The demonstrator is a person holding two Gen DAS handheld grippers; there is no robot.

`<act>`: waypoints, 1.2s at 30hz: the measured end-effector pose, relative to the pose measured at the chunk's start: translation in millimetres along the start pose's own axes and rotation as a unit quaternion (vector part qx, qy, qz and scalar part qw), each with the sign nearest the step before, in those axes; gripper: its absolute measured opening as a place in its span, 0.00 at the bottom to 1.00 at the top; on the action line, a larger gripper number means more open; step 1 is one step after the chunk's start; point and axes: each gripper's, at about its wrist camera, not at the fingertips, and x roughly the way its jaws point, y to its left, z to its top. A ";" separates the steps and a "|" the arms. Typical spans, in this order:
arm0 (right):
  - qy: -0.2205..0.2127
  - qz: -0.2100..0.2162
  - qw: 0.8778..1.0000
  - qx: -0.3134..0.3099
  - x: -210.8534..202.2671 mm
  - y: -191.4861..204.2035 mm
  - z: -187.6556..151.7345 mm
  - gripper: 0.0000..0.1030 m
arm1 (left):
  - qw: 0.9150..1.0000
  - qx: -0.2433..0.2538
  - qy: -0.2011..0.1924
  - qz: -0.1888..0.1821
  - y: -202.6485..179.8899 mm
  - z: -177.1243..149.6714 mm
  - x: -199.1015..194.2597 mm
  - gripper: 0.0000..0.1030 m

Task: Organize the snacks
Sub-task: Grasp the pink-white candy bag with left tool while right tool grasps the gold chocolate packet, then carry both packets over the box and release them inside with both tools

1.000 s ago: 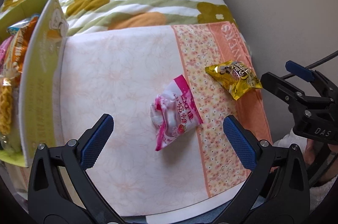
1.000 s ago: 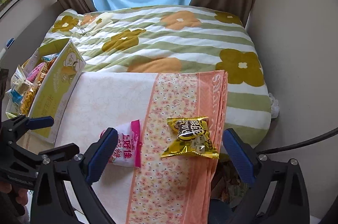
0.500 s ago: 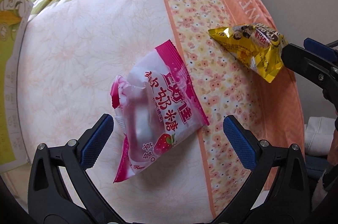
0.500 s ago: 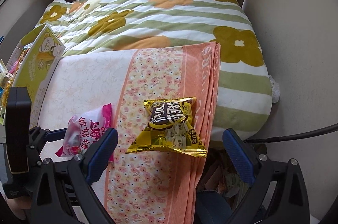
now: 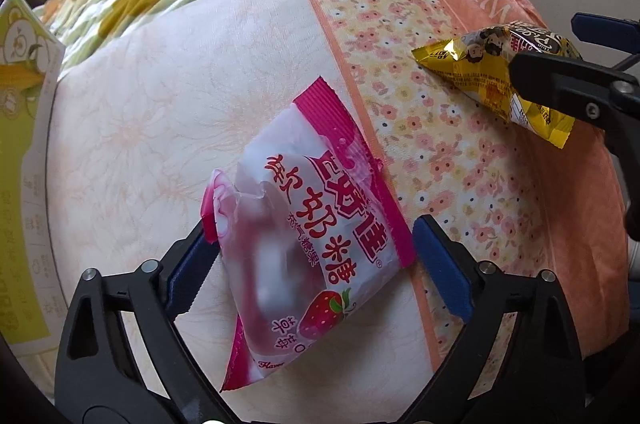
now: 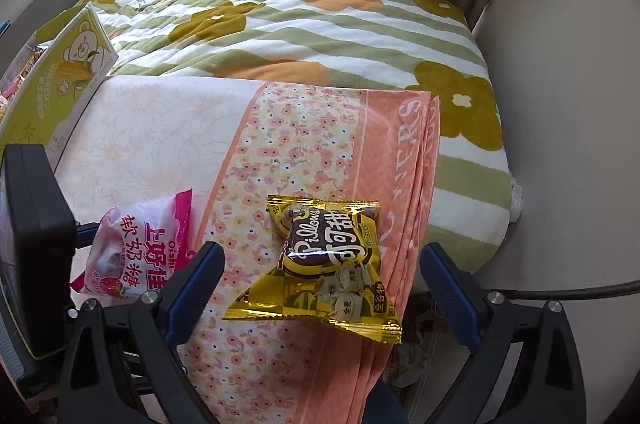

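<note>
A pink and white strawberry candy bag lies on the folded towel. My left gripper is open, its blue pads on either side of the bag's lower half. The bag also shows in the right wrist view. A yellow Pillows snack bag lies on the towel's orange floral band. My right gripper is open and straddles it, pads wide apart. The yellow bag shows in the left wrist view with the right gripper's finger over it.
A green and yellow snack box with packets inside stands at the left on the bed. The flowered quilt lies beyond the towel. A wall runs close along the right, with a gap and clutter below the towel's edge.
Both grippers have moved forward and down. The pink bag now sits between the left pads, and the yellow bag between the right pads. Neither bag has moved.
</note>
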 end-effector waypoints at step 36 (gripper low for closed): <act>0.048 -0.017 0.997 -0.049 36.9 9.1 -3.7 0.44 | 0.998 -0.058 -0.005 -0.038 41.2 -2.3 -28.5 0.48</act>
